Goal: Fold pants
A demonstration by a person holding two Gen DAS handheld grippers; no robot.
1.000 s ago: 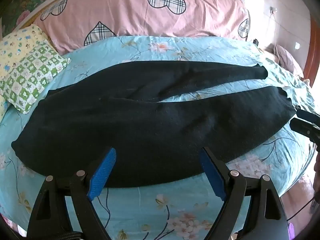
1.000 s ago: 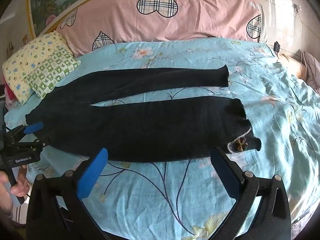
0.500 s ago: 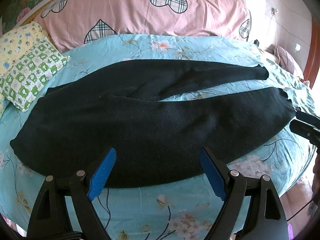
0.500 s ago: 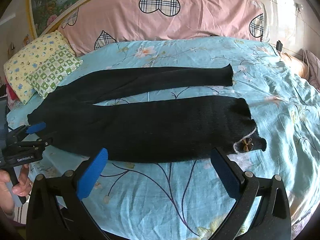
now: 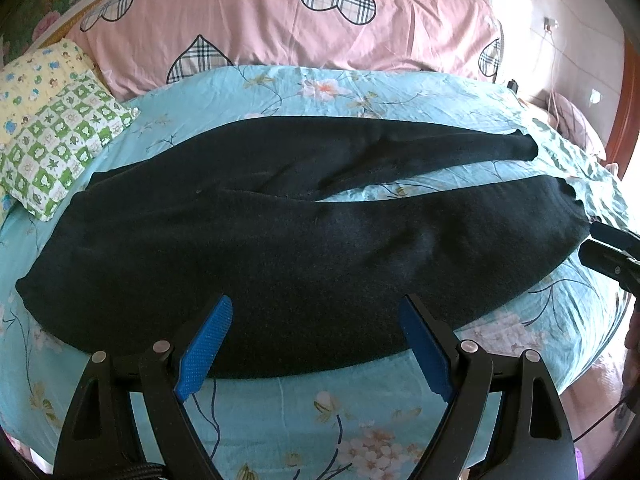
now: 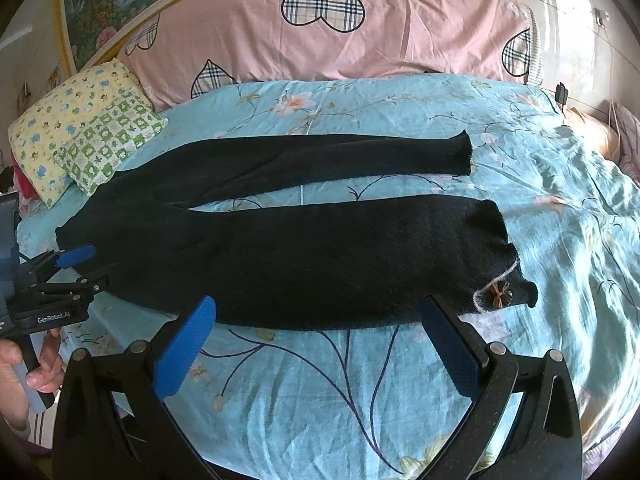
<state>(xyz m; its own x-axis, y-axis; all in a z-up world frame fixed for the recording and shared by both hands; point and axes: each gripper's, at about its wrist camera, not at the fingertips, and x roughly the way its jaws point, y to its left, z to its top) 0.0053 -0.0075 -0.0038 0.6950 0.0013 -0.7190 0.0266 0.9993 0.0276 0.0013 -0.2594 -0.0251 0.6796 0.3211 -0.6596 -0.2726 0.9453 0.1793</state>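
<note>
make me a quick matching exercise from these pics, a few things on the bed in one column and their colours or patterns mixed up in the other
Things:
1. knit pants
2. bed sheet
3. long bolster pillow
4. small square pillow

Colours or patterns:
A. pink with plaid hearts
B. green and white checks
C. plain black
D. light blue with flowers

Pairs: 1-C, 2-D, 3-A, 4-B
</note>
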